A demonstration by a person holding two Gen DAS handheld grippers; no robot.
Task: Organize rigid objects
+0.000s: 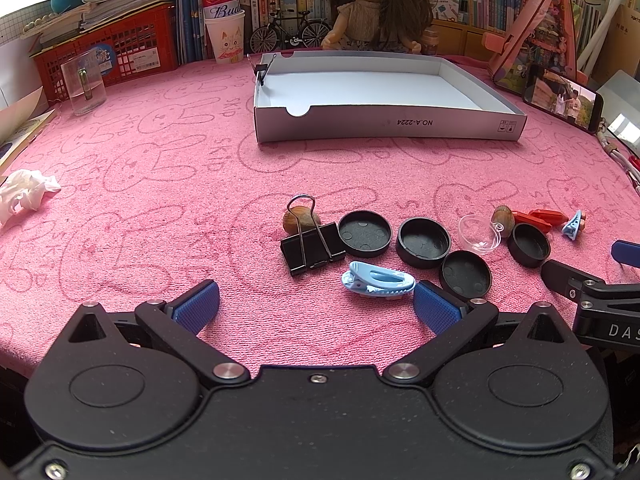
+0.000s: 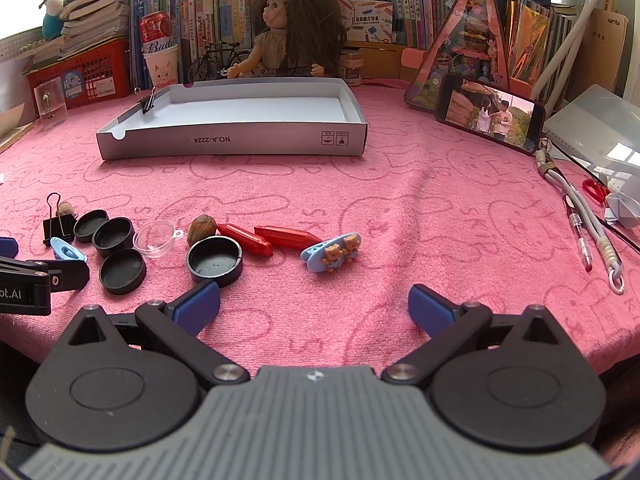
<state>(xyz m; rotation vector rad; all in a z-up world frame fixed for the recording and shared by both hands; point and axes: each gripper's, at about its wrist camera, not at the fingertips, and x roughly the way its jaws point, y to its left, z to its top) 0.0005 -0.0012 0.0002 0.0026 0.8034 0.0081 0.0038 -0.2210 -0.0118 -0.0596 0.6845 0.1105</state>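
Note:
Small rigid items lie in a row on the pink cloth. In the left wrist view these are a black binder clip [image 1: 313,243], a walnut [image 1: 299,219], several black round lids [image 1: 364,233], a light blue clip [image 1: 378,281] and a clear cap [image 1: 478,234]. My left gripper [image 1: 316,306] stands open just short of the blue clip, holding nothing. In the right wrist view lie two red clips [image 2: 276,238], a blue bear clip [image 2: 332,253] and a black lid [image 2: 215,260]. My right gripper [image 2: 314,310] is open and empty. Behind stands a white cardboard tray [image 1: 384,122] with a small binder clip [image 1: 262,70] on its rim.
A doll [image 1: 370,4], a toy bicycle [image 1: 290,34], a paper cup with a can [image 1: 225,36], a red basket [image 1: 108,56] and books line the back. A phone [image 2: 490,114] leans at right. Pens and a cord [image 2: 592,236] lie by the right edge. A crumpled tissue [image 1: 24,194] lies at left.

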